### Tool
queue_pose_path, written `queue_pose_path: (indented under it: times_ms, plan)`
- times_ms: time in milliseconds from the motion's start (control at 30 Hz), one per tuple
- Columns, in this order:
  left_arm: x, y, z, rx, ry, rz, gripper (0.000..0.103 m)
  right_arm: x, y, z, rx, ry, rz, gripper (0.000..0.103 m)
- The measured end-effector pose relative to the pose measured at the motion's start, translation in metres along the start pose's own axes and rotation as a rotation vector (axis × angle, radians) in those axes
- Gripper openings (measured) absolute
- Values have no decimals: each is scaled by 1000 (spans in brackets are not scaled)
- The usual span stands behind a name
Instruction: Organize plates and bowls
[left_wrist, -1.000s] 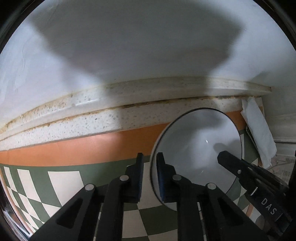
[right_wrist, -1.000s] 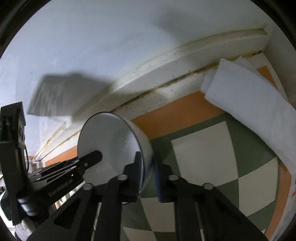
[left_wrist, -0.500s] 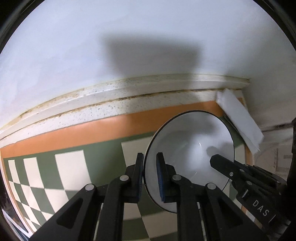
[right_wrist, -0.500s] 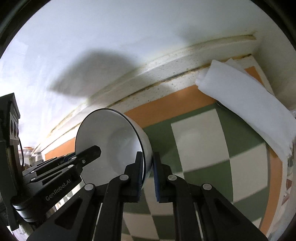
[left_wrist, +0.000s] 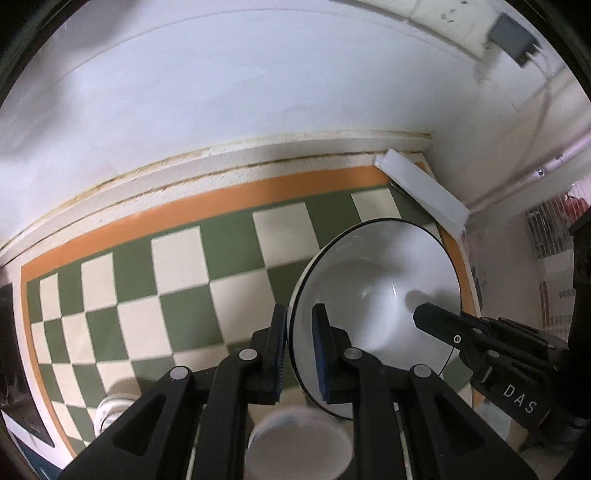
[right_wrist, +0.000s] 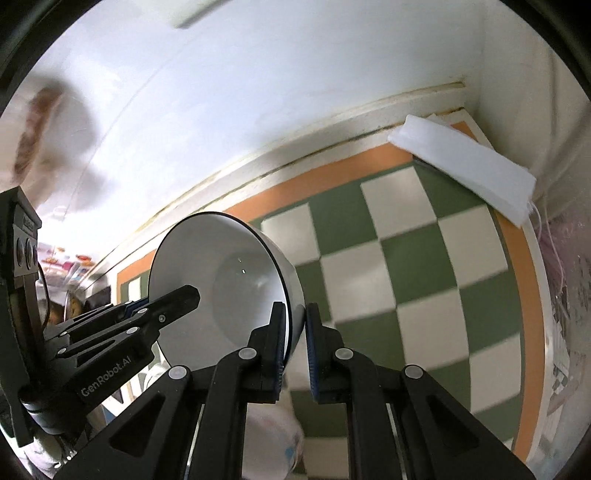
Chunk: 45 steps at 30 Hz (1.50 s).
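Note:
A white bowl with a thin dark rim (left_wrist: 373, 295) is held in the air, tilted on its side, above a green-and-cream checkered mat (left_wrist: 177, 280). My left gripper (left_wrist: 299, 325) is shut on the bowl's near rim. My right gripper (right_wrist: 295, 321) is shut on the opposite rim of the same bowl (right_wrist: 229, 280). Each gripper shows in the other's view, the right one in the left wrist view (left_wrist: 480, 347) and the left one in the right wrist view (right_wrist: 122, 325). A smaller white bowl (left_wrist: 299, 443) sits below, blurred.
A folded white cloth (right_wrist: 465, 166) lies in the far right corner of the mat (right_wrist: 424, 258). A white wall with a speckled ledge (left_wrist: 258, 155) runs behind. Another white dish (left_wrist: 110, 410) sits at the mat's near left. Clutter lies at the far right (left_wrist: 550, 229).
Both grippers have lifted and pulled the bowl back from the wall. Much more of the checkered mat shows, and a smaller white bowl has come into view below.

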<state>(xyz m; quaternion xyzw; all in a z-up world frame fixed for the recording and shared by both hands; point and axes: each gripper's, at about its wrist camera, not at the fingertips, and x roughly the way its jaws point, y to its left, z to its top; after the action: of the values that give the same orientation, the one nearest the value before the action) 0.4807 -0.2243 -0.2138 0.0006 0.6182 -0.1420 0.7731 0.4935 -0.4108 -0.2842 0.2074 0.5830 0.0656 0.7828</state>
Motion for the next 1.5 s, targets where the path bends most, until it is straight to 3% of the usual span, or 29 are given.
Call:
queue_pose_path:
  times_ms: [233,567,1167,1500]
  plan:
    - [-29,13,-55,-10,-10,-10,12,-29,25,-65,-22,3,12,12]
    - [-27,31,-113,-29,32,7,12,-13,39,-132,-34,62,22,12]
    - [34,30,-150,-24,157,43,12,42,12,-167,0,166,-19,12]
    - [43,32,-151,0,164,79,12,56,11,-163,9,190,-20,13]
